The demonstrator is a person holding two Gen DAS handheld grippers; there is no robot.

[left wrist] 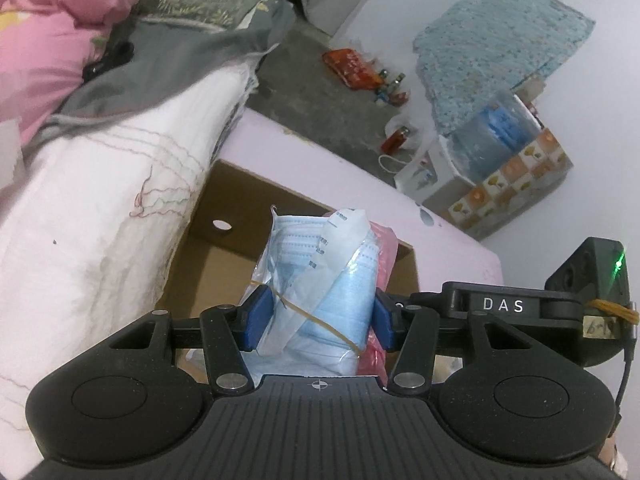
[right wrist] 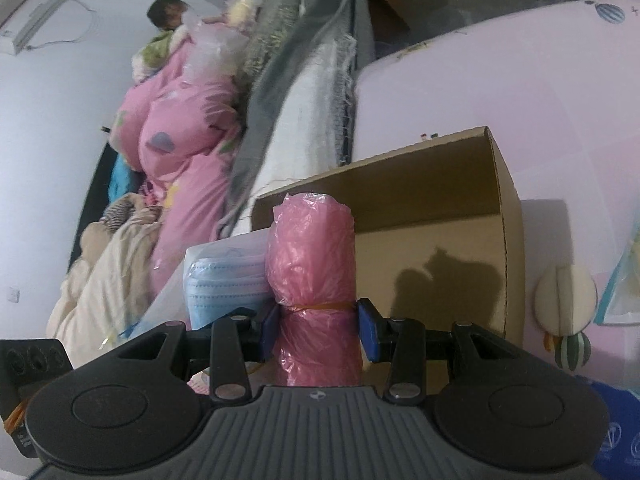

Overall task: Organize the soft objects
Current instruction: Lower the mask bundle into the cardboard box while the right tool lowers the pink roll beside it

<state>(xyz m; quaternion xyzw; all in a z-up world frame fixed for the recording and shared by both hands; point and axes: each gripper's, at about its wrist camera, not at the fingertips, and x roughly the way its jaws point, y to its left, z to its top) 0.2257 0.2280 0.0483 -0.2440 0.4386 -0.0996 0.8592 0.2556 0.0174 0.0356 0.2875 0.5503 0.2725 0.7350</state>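
My left gripper (left wrist: 320, 316) is shut on a clear-wrapped pack of blue face masks (left wrist: 320, 276) bound with a rubber band, and holds it over the open cardboard box (left wrist: 224, 196). My right gripper (right wrist: 320, 330) is shut on a roll of pink plastic bags (right wrist: 312, 256), also tied with a rubber band, in front of the same cardboard box (right wrist: 432, 240). The two bundles sit side by side: the pink roll (left wrist: 384, 248) shows just right of the masks, and the mask pack (right wrist: 224, 280) shows left of the roll. The other gripper's black body (left wrist: 520, 304) is close on the right.
The box stands on a pale pink surface (right wrist: 520, 100) beside a white mattress edge (left wrist: 100, 200). Pink and grey bedding (right wrist: 180, 140) is piled on the bed, where a person lies far off. On the floor are a patterned box (left wrist: 508, 184), a blue towel (left wrist: 500, 40) and small bottles (left wrist: 392, 84).
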